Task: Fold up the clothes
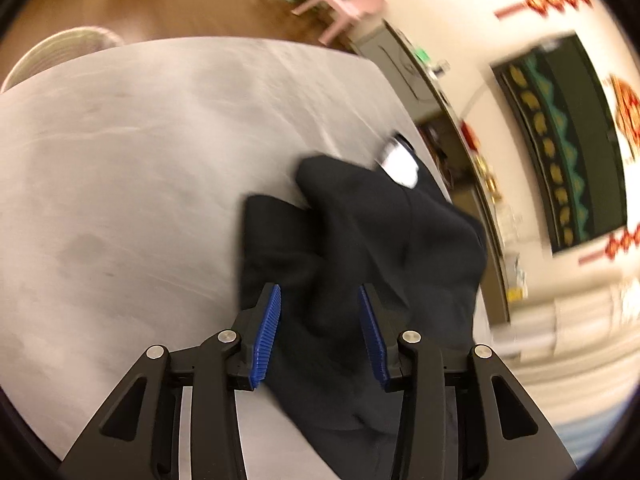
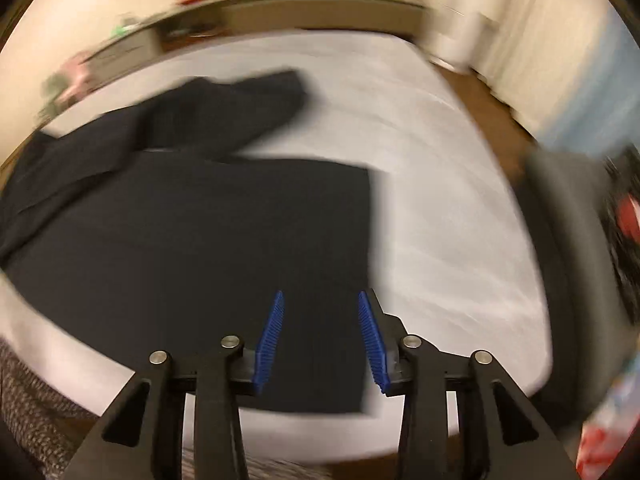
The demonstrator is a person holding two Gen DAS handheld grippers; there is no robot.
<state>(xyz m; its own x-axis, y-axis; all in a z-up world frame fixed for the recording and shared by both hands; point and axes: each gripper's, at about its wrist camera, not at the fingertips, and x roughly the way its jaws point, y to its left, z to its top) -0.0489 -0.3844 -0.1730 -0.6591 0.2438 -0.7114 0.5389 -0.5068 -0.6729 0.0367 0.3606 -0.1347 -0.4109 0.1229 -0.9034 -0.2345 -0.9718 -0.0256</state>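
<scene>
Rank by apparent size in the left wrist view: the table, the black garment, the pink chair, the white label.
1. Table, largest.
2. Black garment, though it lies close to the camera.
3. Pink chair and white label: too similar, with the chair far off and blurred, to rank.

A pale grey cloth-covered surface (image 2: 440, 200) with a rounded edge carries a dark garment (image 2: 200, 260), its body spread flat with a straight side edge, one sleeve (image 2: 248, 108) angled off across the bare cloth, and a white label (image 1: 400, 162) at the neck.
</scene>
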